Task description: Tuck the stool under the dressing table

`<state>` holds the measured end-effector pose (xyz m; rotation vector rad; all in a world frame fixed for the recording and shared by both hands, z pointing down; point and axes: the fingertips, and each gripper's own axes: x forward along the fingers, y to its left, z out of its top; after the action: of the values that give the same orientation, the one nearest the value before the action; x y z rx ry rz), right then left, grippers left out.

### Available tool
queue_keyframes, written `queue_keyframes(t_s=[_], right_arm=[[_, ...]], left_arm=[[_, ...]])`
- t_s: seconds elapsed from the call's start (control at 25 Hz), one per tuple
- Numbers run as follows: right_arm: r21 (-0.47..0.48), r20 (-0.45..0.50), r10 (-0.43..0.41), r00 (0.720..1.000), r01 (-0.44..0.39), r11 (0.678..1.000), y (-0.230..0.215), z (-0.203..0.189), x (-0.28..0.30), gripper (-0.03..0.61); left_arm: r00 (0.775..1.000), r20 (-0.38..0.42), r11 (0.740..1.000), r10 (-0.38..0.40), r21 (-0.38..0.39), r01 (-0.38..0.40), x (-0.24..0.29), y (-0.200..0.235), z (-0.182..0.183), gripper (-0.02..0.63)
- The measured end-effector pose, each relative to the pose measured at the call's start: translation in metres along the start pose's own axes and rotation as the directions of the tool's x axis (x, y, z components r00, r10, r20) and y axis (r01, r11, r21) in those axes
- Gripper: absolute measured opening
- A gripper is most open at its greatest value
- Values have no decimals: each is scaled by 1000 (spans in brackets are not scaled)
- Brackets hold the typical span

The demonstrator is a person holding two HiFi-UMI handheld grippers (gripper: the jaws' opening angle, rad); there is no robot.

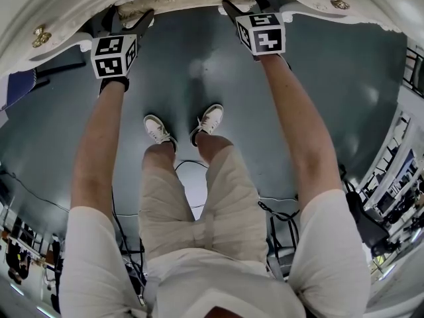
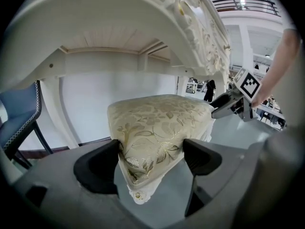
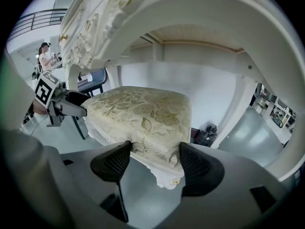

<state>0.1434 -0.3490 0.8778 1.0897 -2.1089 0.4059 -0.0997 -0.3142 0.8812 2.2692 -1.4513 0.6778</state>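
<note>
Your left gripper [image 2: 150, 157] squeezes one near corner of the soft cream stool with gold flowers [image 2: 157, 118] between its black fingers [image 2: 97, 168]. Your right gripper [image 3: 155, 157] squeezes the other near corner. The stool stands on the grey floor [image 1: 199, 65], almost all under the white carved wooden dressing table [image 2: 143, 13].

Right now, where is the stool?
In both gripper views, the stool sits under the dressing table, its near corners pinched by the left gripper and right gripper.

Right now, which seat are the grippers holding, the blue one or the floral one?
The gold-floral stool: left gripper and right gripper each clamp a corner. The blue chair stands aside, untouched.
</note>
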Motion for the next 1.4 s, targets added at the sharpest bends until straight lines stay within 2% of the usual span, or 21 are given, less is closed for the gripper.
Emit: queue_keyframes(t_s=[0.28, 0.44, 0.6, 0.76, 0.88, 0.96, 1.12, 1.2, 1.4], right_arm=[[-1, 1, -13, 1000, 13, 1000, -3, 1, -1, 333], [48, -22, -20, 1000, 21, 999, -2, -1, -7, 337], [83, -58, -22, 998, 27, 996, 1, -5, -24, 337], [120, -67, -19, 998, 27, 992, 16, -6, -56, 307], [118, -88, -15, 996, 25, 993, 31, -6, -84, 268], [130, -96, -19, 995, 31, 991, 40, -7, -104, 227], [276, -57, -22, 998, 37, 961, 65, -2, -150, 198], [305, -39, -14, 999, 25, 952, 82, 1, -175, 169], [298, -33, 3, 999, 7, 955, 112, 9, -225, 137]], left_arm=[[1000, -3, 1000, -7, -24, 7, 1, 0, -2, 433], [999, -20, 998, -25, -53, 24, -8, -1, -1, 433], [999, 8, 997, -46, -53, 47, -31, -16, 11, 433], [999, 18, 997, -39, -67, 40, -71, -34, 21, 421], [1000, 3, 998, -28, -51, 28, -102, -42, 30, 309], [999, 25, 997, -29, -67, 31, -122, -45, 43, 248], [995, 83, 990, -46, -126, 56, -159, -50, 71, 73], [995, 81, 989, -53, -130, 64, -172, -54, 80, 43], [997, 44, 993, -59, -104, 64, -203, -63, 94, 24]])
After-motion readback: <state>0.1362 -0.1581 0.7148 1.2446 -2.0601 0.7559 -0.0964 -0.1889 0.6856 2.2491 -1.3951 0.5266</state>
